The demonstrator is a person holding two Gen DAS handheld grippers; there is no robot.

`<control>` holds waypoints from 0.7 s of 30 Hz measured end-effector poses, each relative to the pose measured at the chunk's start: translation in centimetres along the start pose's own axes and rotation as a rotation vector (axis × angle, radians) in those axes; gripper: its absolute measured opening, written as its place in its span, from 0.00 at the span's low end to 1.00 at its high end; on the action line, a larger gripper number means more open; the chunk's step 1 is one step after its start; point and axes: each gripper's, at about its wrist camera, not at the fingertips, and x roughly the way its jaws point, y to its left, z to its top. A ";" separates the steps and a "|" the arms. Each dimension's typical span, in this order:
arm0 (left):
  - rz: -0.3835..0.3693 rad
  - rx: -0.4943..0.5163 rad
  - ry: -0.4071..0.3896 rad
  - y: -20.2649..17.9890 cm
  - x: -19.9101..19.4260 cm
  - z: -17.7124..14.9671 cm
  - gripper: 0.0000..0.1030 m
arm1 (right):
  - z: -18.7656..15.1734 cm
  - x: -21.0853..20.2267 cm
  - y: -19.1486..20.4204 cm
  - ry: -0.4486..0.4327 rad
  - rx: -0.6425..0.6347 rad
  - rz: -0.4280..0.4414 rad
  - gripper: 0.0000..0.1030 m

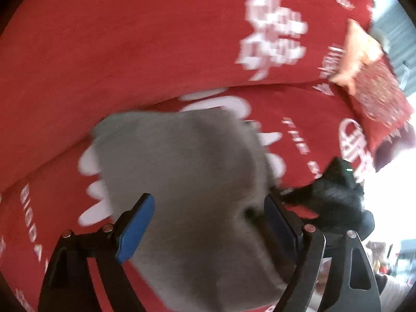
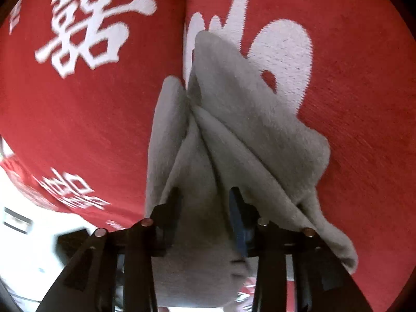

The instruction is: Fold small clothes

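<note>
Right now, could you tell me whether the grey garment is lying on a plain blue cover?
No, the grey garment lies on a red cover printed with large white characters.

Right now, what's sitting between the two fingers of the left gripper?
In the left wrist view, the grey cloth lies in the gap of the left gripper, over the red printed cover. The pads stand apart from it, not pinching.
</note>
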 end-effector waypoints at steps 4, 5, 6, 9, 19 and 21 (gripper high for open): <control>0.079 -0.081 0.015 3.8 0.3 -1.1 0.84 | 0.6 0.5 -0.9 -0.011 0.068 0.108 0.61; 0.092 -0.103 0.018 4.8 0.4 -1.6 0.84 | 1.1 0.1 -1.1 -0.005 0.065 0.110 0.61; 0.108 -0.128 0.023 5.5 0.7 -1.8 0.84 | 2.1 -0.3 -1.1 0.012 0.043 0.081 0.62; 0.144 -0.188 0.034 7.8 1.4 -2.7 0.84 | 2.6 0.6 0.3 0.079 -0.053 -0.019 0.63; 0.191 -0.255 0.061 9.5 3.3 -4.0 0.84 | -0.3 6.2 8.4 0.163 -0.629 -0.554 0.15; 0.187 -0.234 0.043 8.9 3.0 -4.0 0.84 | -1.5 4.8 10.9 0.104 -0.714 -0.528 0.15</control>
